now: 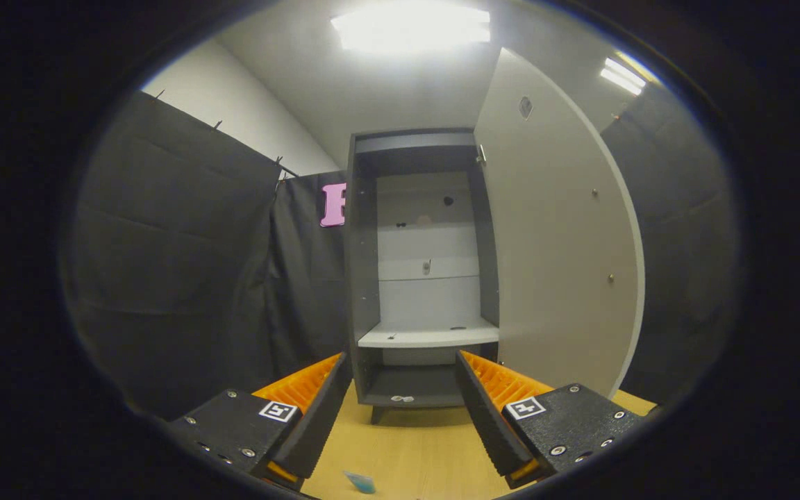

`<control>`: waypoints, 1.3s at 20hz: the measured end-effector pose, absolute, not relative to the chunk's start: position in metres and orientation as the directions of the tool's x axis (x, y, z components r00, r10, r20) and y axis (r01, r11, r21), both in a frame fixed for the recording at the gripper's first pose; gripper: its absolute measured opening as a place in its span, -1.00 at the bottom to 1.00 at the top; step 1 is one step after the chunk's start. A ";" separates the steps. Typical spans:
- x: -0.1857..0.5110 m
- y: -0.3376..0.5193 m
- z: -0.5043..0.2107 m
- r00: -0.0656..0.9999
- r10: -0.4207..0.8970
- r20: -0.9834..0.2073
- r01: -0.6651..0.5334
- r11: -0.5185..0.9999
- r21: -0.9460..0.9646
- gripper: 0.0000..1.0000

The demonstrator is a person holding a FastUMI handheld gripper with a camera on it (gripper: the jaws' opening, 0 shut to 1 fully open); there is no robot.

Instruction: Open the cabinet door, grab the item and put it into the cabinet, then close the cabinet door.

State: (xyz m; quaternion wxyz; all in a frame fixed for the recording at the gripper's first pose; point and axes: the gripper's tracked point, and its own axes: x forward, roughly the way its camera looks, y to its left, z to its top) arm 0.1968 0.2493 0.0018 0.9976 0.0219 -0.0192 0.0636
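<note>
A tall grey cabinet (419,271) stands on the wooden table (407,444), straight beyond my fingers. Its door (556,229) is swung wide open to the right. Inside, a pale shelf (428,337) sits low, with a darker bottom compartment under it. My gripper (403,368) is open, with nothing between its fingers, a short way in front of the cabinet's base. A small blue item (360,482) lies on the table close beneath the fingers, only partly visible.
Black cloth walls (185,271) close off the left and the far right. The open door edge stands just right of the right finger (487,410). A small pale object (401,398) lies on the cabinet's bottom floor.
</note>
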 end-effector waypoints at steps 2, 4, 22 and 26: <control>0.202 0.259 -0.027 0.991 0.137 -0.004 -0.137 0.989 0.056 0.86; 0.206 0.267 -0.053 0.990 0.138 -0.043 -0.134 0.988 0.077 0.85; 0.207 0.321 -0.280 0.911 0.099 -0.401 -0.086 0.995 0.051 0.83; 0.209 0.325 -0.310 0.881 0.089 -0.464 -0.076 0.996 0.047 0.75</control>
